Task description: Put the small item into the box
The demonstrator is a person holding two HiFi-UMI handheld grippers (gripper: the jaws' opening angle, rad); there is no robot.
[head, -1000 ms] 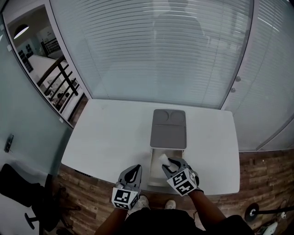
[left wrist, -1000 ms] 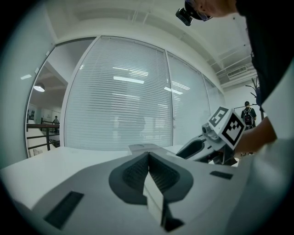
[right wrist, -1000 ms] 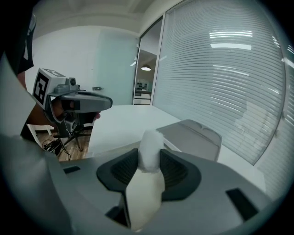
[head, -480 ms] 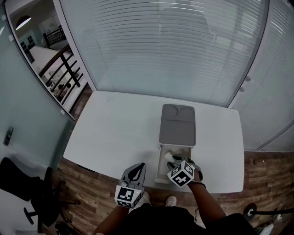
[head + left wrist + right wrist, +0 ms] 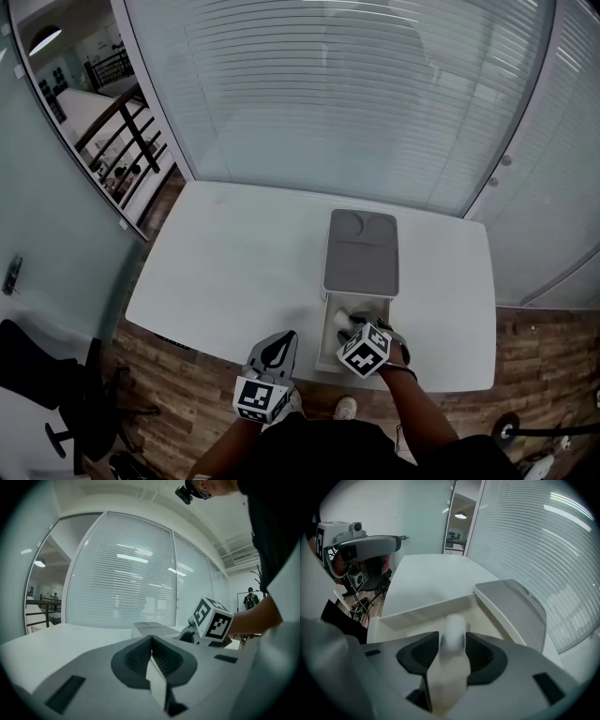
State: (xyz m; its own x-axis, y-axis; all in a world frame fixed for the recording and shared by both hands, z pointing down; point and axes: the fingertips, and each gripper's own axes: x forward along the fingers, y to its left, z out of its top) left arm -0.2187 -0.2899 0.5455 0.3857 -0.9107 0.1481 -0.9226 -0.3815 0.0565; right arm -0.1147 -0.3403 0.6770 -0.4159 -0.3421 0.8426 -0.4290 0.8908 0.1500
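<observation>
The white open box (image 5: 327,339) stands near the table's (image 5: 234,262) front edge, with its grey lid (image 5: 361,255) lying flat behind it. My right gripper (image 5: 352,325) hangs over the box. A small white item (image 5: 453,629) sits between its jaws, above the box floor (image 5: 412,623). The jaws are opening, and the item looks blurred and loose between the pads. My left gripper (image 5: 280,341) hovers at the table's front edge, left of the box, shut and empty (image 5: 151,644).
A glass wall with blinds (image 5: 356,103) runs behind the table. Left of the table are a glass partition and a dark office chair (image 5: 47,375). Wooden floor (image 5: 525,347) lies in front and to the right. The person's shoes (image 5: 345,409) are below the table edge.
The right gripper moved forward and down over the open box with the white item, and its cube turned. The left gripper barely moved.
</observation>
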